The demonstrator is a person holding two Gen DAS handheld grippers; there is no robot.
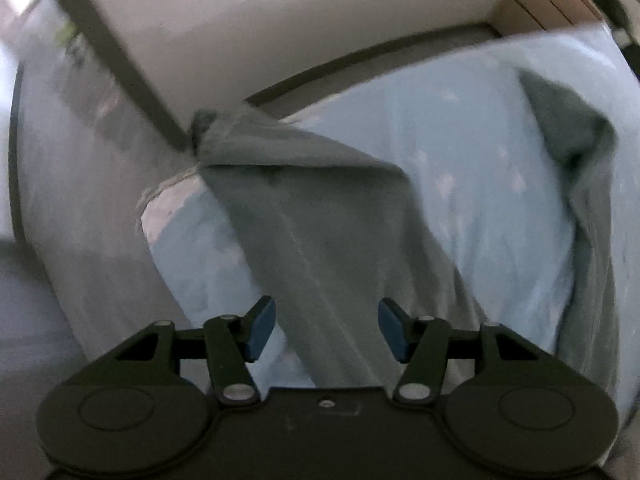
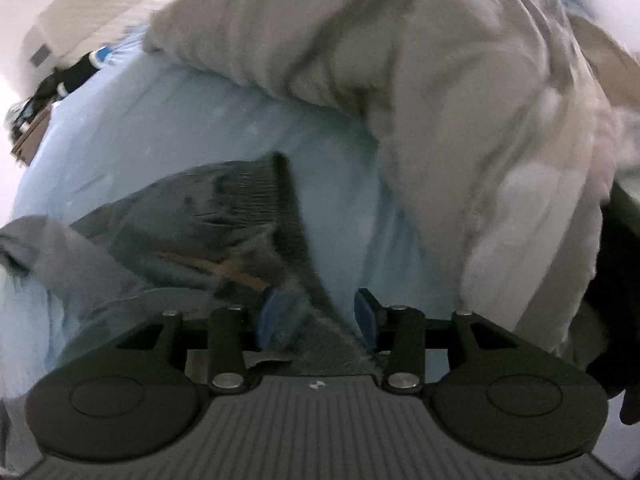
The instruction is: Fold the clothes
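On the pale blue bed sheet [image 1: 460, 168] the grey garment [image 1: 304, 216] runs its long axis from six toward eleven o'clock, passing untouched between the left gripper's [image 1: 326, 330] parted jaws, while the right gripper [image 2: 320, 314], jaws likewise apart, straddles its ribbed hem.

Two wrist fisheyes, each looking along its own gripper fingers at one bed.

The left view faces straight down, close over the pale blue bedsheet [image 1: 460, 184] and a crumpled grey fabric garment [image 1: 304, 216]. The right view slants down, very near the same sheet [image 2: 224, 120] and garment [image 2: 192, 216], a rumpled beige quilt [image 2: 460, 100] beyond.
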